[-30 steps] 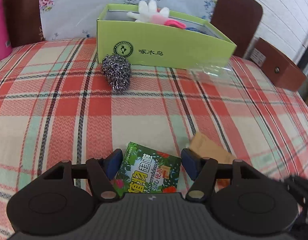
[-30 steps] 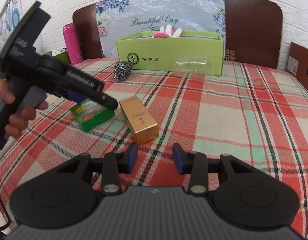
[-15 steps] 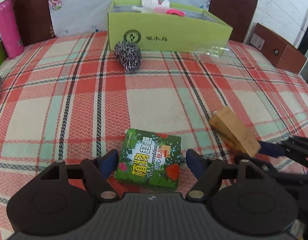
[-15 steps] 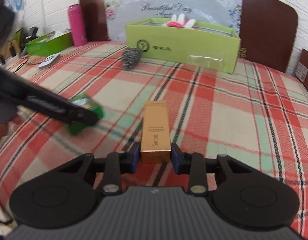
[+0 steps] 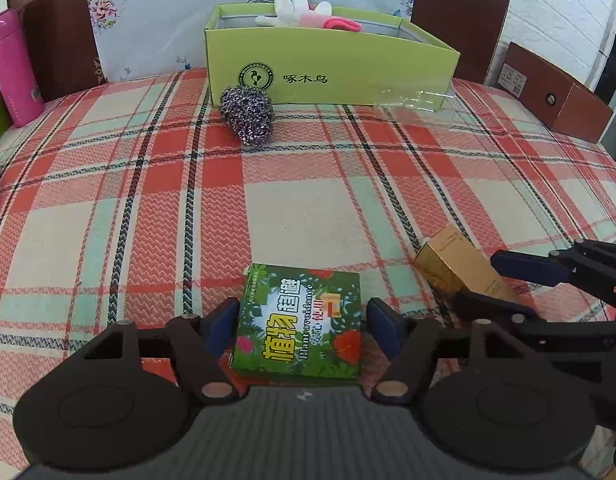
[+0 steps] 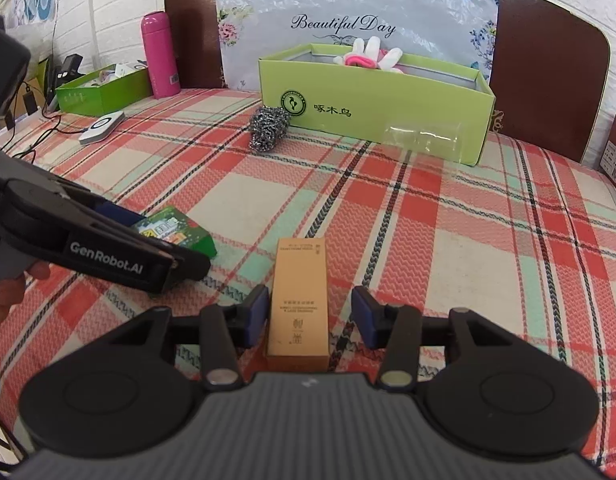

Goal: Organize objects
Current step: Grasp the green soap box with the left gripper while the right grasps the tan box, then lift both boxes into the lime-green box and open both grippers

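Observation:
A green printed packet (image 5: pixel 300 320) lies flat on the plaid cloth between the open jaws of my left gripper (image 5: pixel 304 326); small gaps show on both sides. A gold carton (image 6: pixel 299 300) lies between the open jaws of my right gripper (image 6: pixel 309 314), untouched. The carton (image 5: pixel 455 266) and the right gripper's fingers (image 5: pixel 523 266) show at the right of the left wrist view. The packet (image 6: pixel 176 232) and left gripper (image 6: pixel 108 248) show at the left of the right wrist view. A lime green box (image 5: pixel 331 68) with gloves inside stands at the back.
A steel scourer (image 5: pixel 248 114) and a clear plastic cup (image 5: pixel 415 102) lie against the box front. A pink flask (image 5: pixel 12 68) stands at the back left, a brown box (image 5: pixel 555 94) at the back right. A green tray (image 6: pixel 100 90) and a white device (image 6: pixel 102 128) lie far left.
Both grippers have moved forward and down so each box lies deeper between its jaws. The right gripper's jaws stand wider apart than half a second ago. Neither box has moved.

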